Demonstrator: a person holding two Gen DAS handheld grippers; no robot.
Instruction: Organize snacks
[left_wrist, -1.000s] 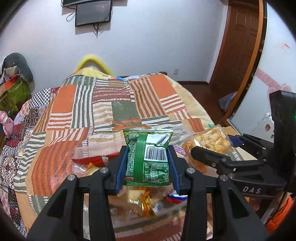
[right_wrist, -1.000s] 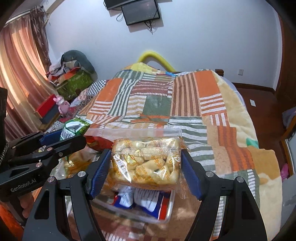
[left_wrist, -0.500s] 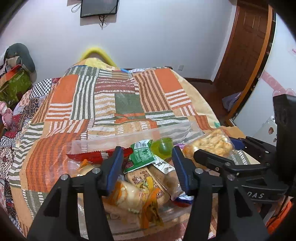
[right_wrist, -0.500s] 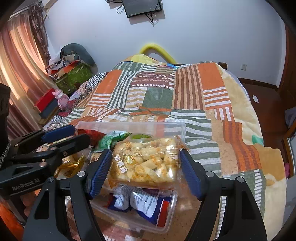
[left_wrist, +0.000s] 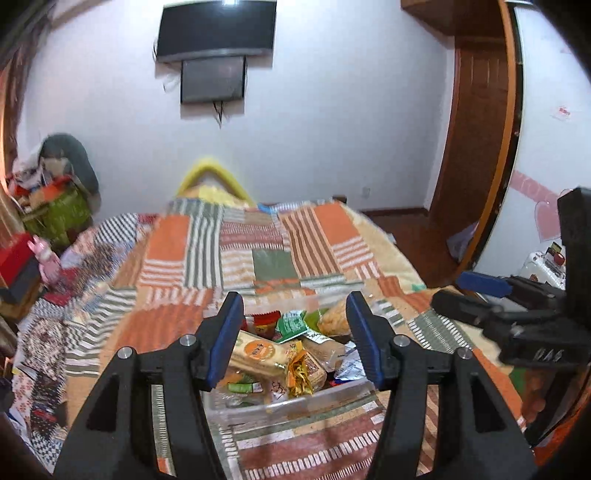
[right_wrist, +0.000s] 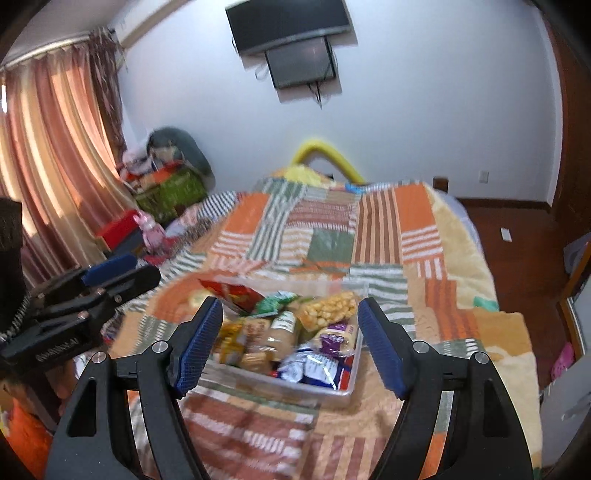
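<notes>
While both of our grippers hang above the bed, the clear plastic bin (right_wrist: 334, 391) lies ahead of and below them, resting on the patchwork blanket (left_wrist: 177, 243) with its long axis running away from us. Our left gripper (left_wrist: 293, 334) has nothing between its blue pads; its jaws are opening and frame the bin's near end from above, clear of the packets. Our right gripper (right_wrist: 290, 341) stands wide and bare too, its pads apart either side of the bin in its own view without touching anything.

We see the snacks heaped loosely inside: a red packet (right_wrist: 234, 293) at the far left corner, a green packet (left_wrist: 291, 325) near the middle, a clear bag of puffed snacks (right_wrist: 328, 308) toward the far right, a long orange-labelled packet (left_wrist: 258, 350) nearer us, and blue and white wrappers (right_wrist: 310, 369) at the near right corner. We judge the bin to sit roughly between the two grippers, the left nearer the red packet's side and the right nearer the puffed bag.

Around the bin the blanket looks bare of further snacks as far as the blurred views show. Nothing blocks a straight descent, though each gripper appears beside the other, so crossing paths is our main risk.
</notes>
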